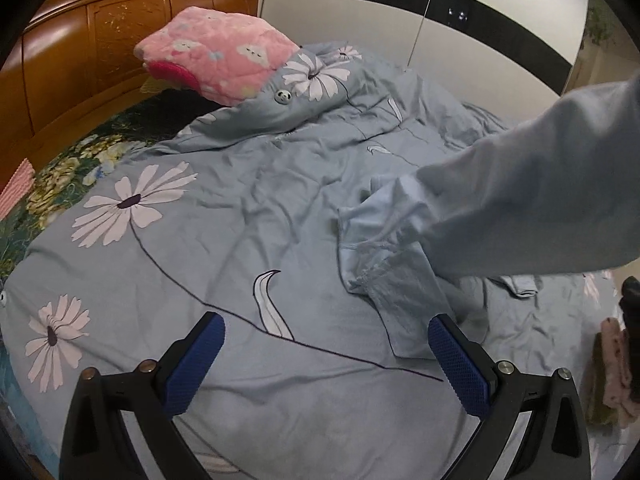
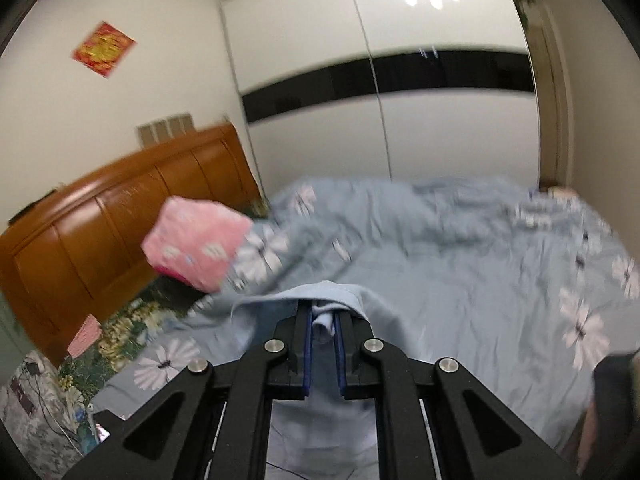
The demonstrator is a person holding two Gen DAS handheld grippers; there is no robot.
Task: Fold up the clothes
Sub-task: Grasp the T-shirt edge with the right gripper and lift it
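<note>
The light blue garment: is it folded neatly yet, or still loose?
Still loose. The light blue garment hangs rumpled over the bed cover, one part pinched in the shut right gripper. The left gripper is open, empty.

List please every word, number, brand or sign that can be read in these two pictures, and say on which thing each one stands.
No text can be read in either view.
Red and gold wall poster: it bears a gold pattern or characters, too blurred to read.
Pink plush blanket: only cloud faces, no words.
Flowered duvet: only flowers and leaves, no words.
Light blue garment: no label or print shows.
</note>
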